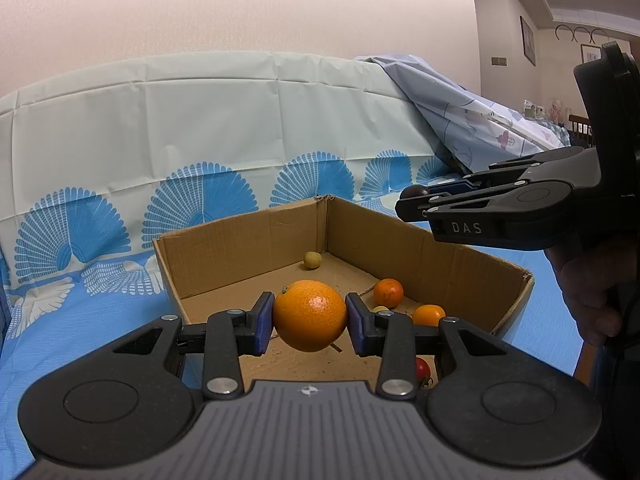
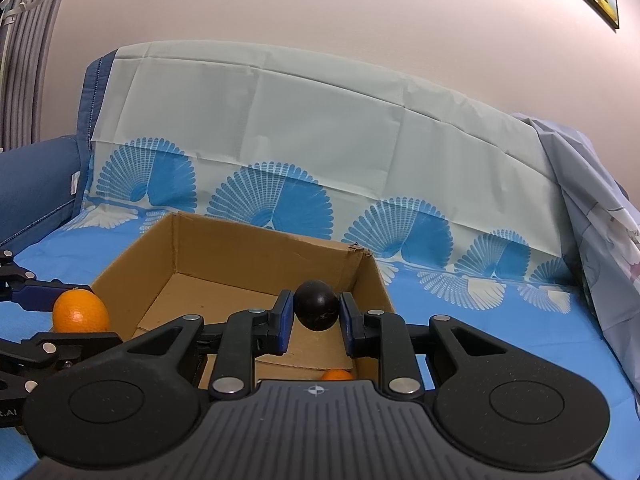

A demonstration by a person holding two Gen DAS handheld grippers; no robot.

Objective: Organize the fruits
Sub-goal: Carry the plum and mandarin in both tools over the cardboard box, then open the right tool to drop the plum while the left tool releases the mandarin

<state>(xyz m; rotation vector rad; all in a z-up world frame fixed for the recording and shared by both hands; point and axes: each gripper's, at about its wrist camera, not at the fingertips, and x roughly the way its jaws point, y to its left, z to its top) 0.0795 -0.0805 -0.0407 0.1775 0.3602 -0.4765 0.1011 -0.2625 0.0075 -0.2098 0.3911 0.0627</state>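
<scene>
**A:** What did the room look like?

**B:** A pale wall stood behind a sofa draped in a blue cloth (image 1: 100, 312) printed with white fan shapes. On the cloth sat an open cardboard box (image 1: 400, 236).

**A:** What was in the box?

**B:** Two small oranges (image 1: 388, 292), a little yellow-green fruit (image 1: 312, 260) at the far corner, and a red tomato (image 1: 422, 368) near the front edge.

**A:** And the grippers?

**B:** The left gripper (image 1: 310, 320) was closed on a big orange (image 1: 310, 315), held above the box's near edge. The right gripper (image 2: 316, 314) was clamped on a dark round fruit (image 2: 316, 306) above the box's right side.

**A:** Which step was that?

**B:** Seemingly the carry: both fruits gripped over the box, neither set down. Next, I judge, each needs lowering to a bare patch of the floor before the fingers open, so nothing rolls.
</scene>
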